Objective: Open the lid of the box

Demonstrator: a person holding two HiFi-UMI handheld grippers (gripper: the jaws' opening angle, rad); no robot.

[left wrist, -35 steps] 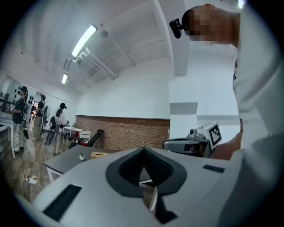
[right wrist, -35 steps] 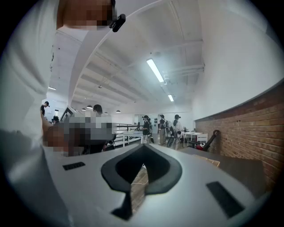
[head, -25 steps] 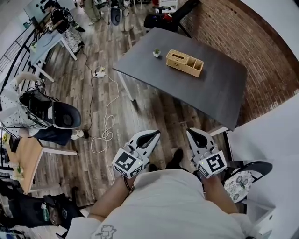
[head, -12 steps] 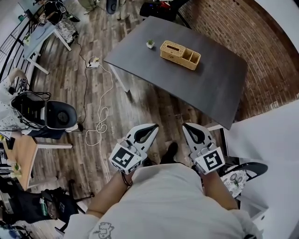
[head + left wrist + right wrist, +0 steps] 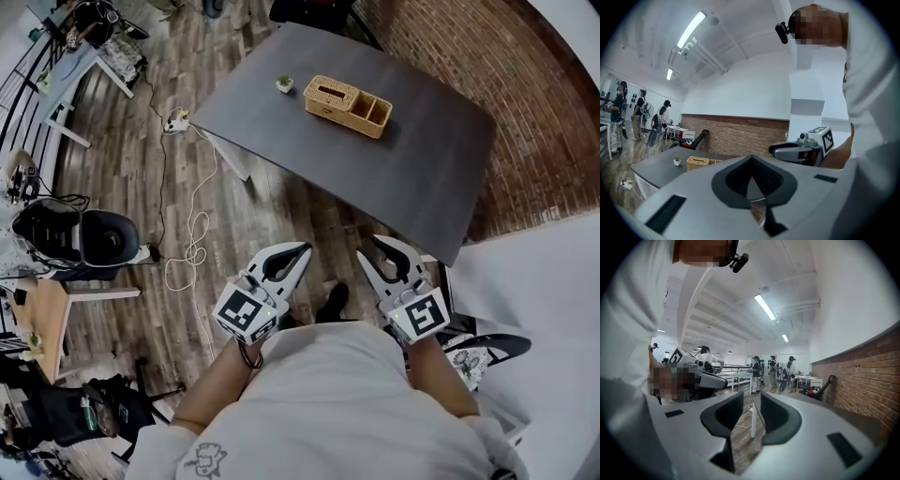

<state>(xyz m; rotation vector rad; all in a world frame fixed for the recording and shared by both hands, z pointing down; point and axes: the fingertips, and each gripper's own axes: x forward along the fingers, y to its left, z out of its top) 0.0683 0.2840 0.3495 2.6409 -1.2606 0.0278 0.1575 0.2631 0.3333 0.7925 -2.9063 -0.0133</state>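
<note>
A dark counter (image 5: 441,178) stood across the wood floor. The left gripper (image 5: 301,251) was closed and empty. The wicker box (image 5: 347,105) sat well ahead on the counter, its lid apparently down. The right gripper (image 5: 370,248) had just been opening, narrow, with nothing between its jaws. This looked like the approach step, and the next move would be to reach the lid.

White T-shirt (image 5: 319,403), small line-drawn figure print (image 5: 204,461) near hem. Dark band (image 5: 249,357) on left wrist. Dark shoe (image 5: 330,302). White shells, black-lined jaws on left tool (image 5: 302,250) and right tool (image 5: 371,247). Each carries black-and-white square-marker cube. Right jaws just opening, nothing between.
</note>
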